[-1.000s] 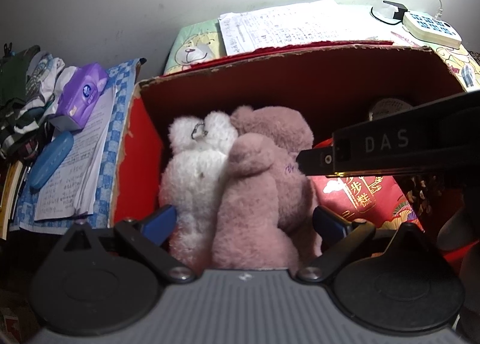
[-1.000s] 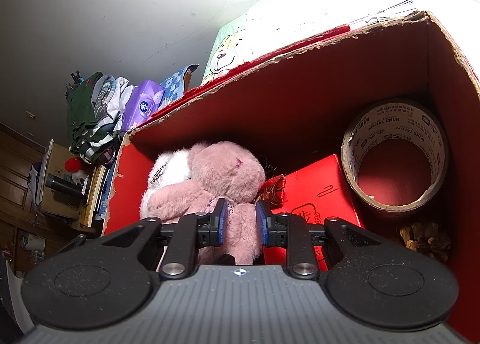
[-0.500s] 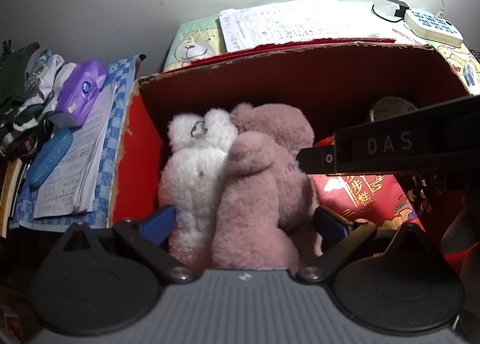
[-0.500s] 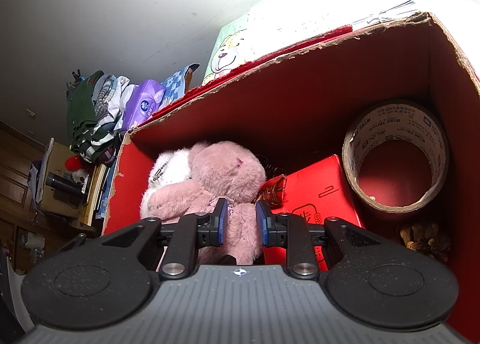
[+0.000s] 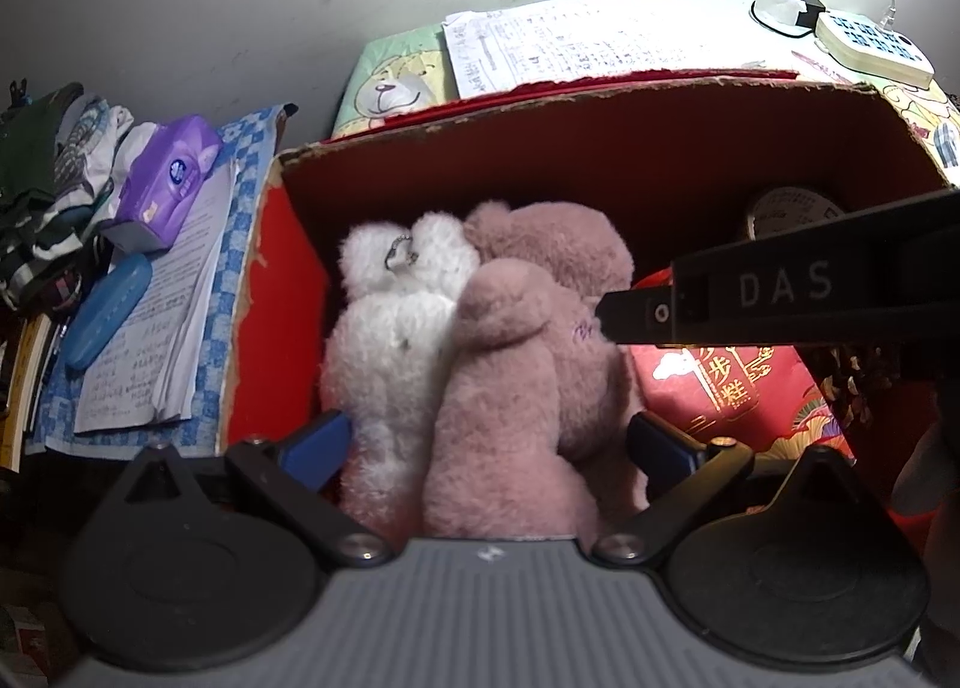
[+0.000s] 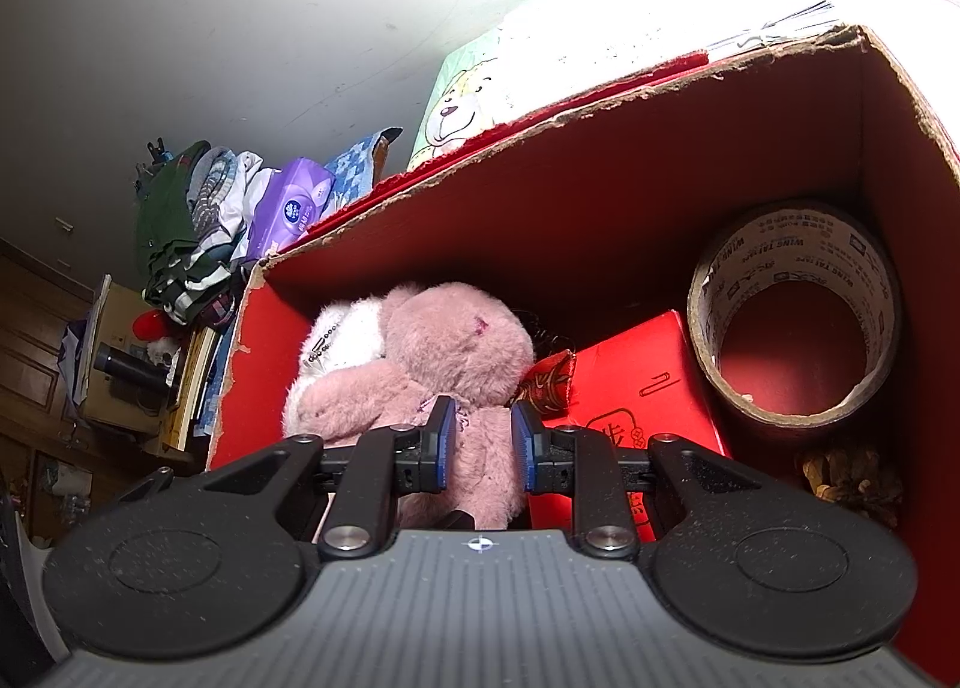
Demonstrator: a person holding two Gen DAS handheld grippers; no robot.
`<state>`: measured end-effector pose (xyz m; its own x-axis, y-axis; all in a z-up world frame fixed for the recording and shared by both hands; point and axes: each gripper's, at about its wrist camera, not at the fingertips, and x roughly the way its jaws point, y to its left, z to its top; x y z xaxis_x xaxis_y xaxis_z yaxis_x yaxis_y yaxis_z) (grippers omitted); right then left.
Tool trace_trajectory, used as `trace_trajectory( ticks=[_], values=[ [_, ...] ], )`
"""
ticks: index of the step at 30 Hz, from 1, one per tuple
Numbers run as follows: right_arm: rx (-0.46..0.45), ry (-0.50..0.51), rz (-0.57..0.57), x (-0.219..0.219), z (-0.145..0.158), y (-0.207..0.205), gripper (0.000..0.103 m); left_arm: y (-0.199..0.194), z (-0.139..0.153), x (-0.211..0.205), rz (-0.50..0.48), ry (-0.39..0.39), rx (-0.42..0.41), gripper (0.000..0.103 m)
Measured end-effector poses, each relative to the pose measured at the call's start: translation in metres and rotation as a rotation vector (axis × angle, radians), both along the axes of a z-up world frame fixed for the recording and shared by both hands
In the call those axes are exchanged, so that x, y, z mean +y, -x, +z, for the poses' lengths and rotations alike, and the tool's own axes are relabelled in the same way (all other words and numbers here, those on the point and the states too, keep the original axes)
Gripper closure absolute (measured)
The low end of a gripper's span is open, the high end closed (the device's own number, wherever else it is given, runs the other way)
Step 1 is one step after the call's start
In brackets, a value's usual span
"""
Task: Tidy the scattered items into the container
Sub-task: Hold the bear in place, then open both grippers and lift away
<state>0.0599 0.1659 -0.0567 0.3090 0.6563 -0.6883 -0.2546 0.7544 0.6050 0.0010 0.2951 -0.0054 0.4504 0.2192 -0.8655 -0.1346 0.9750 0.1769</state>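
Pinching pink plush (image 6: 462, 364) with right tool (image 6: 480, 439) inside red box (image 6: 600, 220); left tool (image 5: 489, 442) gaping astride both plushes.

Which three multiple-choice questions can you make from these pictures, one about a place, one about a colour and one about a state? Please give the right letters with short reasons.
1. Where does the tape roll stand?
A. in the box's right corner
B. on the papers
C. on the plush toys

2. What colour is the tissue pack outside the box?
A. green
B. purple
C. orange

3. How does the left gripper stand?
A. shut on the tape roll
B. open around the two plush toys
C. out of view

Answers: 1 A, it leans by the right wall; 2 B, its wrapper is purple; 3 B, its blue pads sit wide apart beside the white plush and the pink plush.
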Motion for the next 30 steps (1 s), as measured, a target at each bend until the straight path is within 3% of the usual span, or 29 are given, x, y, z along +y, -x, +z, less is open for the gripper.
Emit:
trace_trajectory(
  ticks=[23, 30],
  values=[
    [0.003, -0.002, -0.001, -0.0015, 0.002, 0.0015, 0.078, -0.0013, -0.0022, -0.0018, 0.007, -0.026, 0.021, 0.003],
    [0.015, 0.02, -0.024, -0.0023, 0.0029, 0.0016, 0.072, -0.0025, -0.0022, -0.0029, 0.024, -0.036, 0.038, 0.002]
  ],
)
